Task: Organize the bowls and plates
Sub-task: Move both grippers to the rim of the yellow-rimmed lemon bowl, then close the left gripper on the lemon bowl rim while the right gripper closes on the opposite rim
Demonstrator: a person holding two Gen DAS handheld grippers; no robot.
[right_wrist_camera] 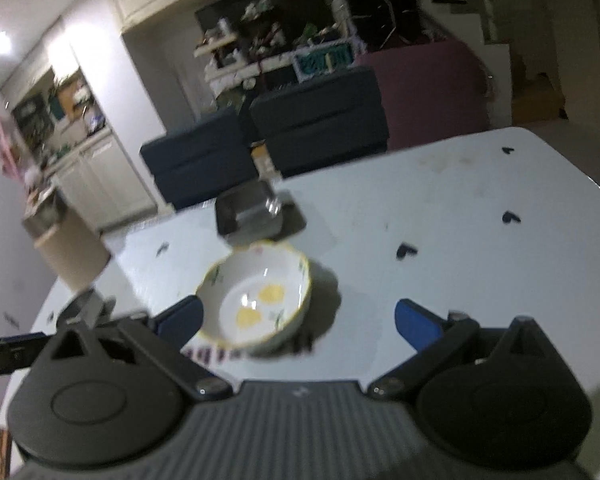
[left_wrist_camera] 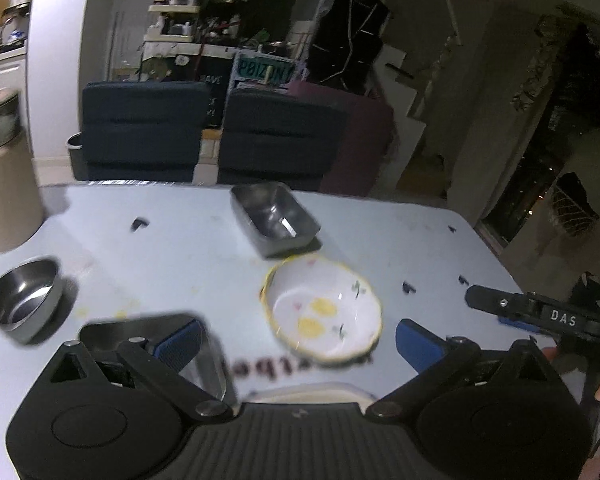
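Left gripper [left_wrist_camera: 296,340]: spread wide, holding nothing, hovering low over the surface [left_wrist_camera: 400,240] with the ceramic bowl ahead between the finger lines.
Right gripper [right_wrist_camera: 298,318]: likewise wide and empty; ceramic bowl closer to its left finger than its right.
Ceramic bowl [left_wrist_camera: 323,313]: white, yellow-rimmed, scalloped edge, upright near the middle of the surface, partly over printed lettering.
Square steel dish [left_wrist_camera: 274,216]: just behind the ceramic bowl, nearly touching, though contact cannot be told.
Round steel bowl [left_wrist_camera: 22,300]: well apart, toward the left edge.
Second square dish [left_wrist_camera: 204,356]: under the left finger of the left gripper, blurred.
Collision risk: both grippers aimed at the same bowl; likely to knock fingers together if both close in.
Slip risk: glazed, curved wall; likely to skid out of a shallow rim pinch.
Shove risk: off-centre approach by the right gripper likely to push the bowl into the steel dish behind.
Scrape risk: left finger low over the second dish; likely to drag it.
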